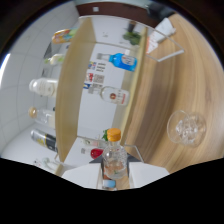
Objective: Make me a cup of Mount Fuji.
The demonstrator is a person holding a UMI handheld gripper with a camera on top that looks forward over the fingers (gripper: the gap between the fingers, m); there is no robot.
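Note:
The whole view is rolled on its side, so the wooden tabletop runs up one side. A small clear bottle with an orange cap and a red label patch lies between my fingers, close in. My gripper is shut on the bottle; pale finger parts show on both sides of it, and the rest of the fingers is hidden in black. A clear glass with ice cubes stands on the wood beyond the fingers, well to the side of the bottle and apart from it.
A wooden shelf unit against the white wall holds several bottles: a blue-capped one, a white-labelled one, a pale one and a dark one. A clear acrylic stand sits farther along the table.

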